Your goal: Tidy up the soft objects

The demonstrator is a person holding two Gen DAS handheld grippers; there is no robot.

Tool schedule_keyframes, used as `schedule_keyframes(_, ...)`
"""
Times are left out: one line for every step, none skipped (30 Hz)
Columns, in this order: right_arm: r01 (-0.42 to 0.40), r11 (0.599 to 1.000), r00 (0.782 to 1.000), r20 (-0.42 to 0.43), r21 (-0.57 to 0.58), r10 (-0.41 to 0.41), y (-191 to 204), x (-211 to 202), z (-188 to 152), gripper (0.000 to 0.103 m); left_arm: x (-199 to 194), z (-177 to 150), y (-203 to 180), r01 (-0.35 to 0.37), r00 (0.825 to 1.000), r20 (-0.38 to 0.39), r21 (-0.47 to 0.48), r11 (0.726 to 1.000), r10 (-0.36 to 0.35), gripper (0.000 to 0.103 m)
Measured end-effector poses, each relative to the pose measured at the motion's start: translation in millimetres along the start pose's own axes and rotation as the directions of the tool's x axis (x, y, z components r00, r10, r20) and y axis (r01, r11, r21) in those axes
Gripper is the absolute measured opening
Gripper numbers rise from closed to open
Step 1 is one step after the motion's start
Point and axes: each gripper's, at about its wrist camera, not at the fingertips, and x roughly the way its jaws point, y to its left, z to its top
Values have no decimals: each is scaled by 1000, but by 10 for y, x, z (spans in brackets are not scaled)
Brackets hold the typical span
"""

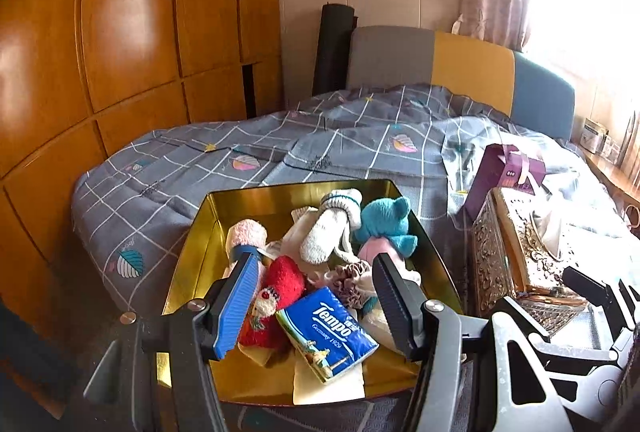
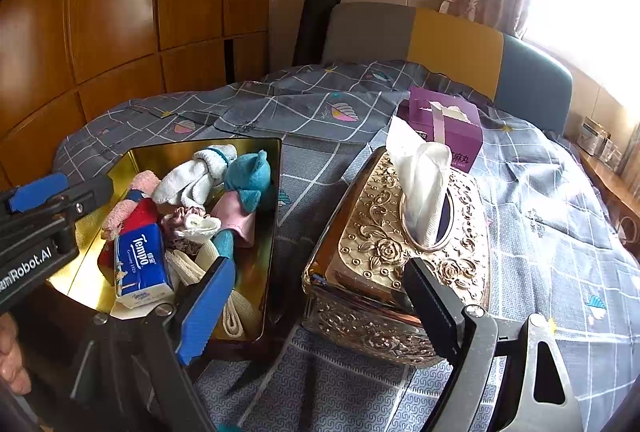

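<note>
A gold tin tray [image 1: 256, 200] [image 2: 176, 148] lies on the bed and holds soft things: a white sock [image 1: 328, 228], a teal plush [image 1: 384, 222], a pink towel roll [image 1: 246, 232], a red plush [image 1: 280, 284], a scrunchie [image 1: 350, 278] and a blue Tempo tissue pack [image 1: 326, 332] [image 2: 140, 260]. My left gripper [image 1: 314, 256] is open and empty, just above the tray. My right gripper [image 2: 320, 264] is open and empty, over the near end of an ornate gold tissue box [image 2: 404, 252] with a white tissue [image 2: 424, 183] sticking up.
A purple carton [image 2: 444, 119] stands behind the tissue box. The bed has a grey checked cover [image 1: 200, 167]. A wooden wardrobe [image 1: 120, 31] is at the left, a padded headboard [image 1: 440, 59] at the back, a shelf [image 2: 608, 167] at the right.
</note>
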Motion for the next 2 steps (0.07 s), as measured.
schedule_keyframes(0, 1000, 1000, 3, 2, 0, -3, -7, 3, 87, -1, 4, 0, -1, 1000, -1, 2, 1000, 1, 60)
schedule_keyframes(1, 1000, 1000, 9, 5, -1, -10, -22, 10, 87, 3, 6, 3, 2, 1000, -5, 1, 1000, -2, 60)
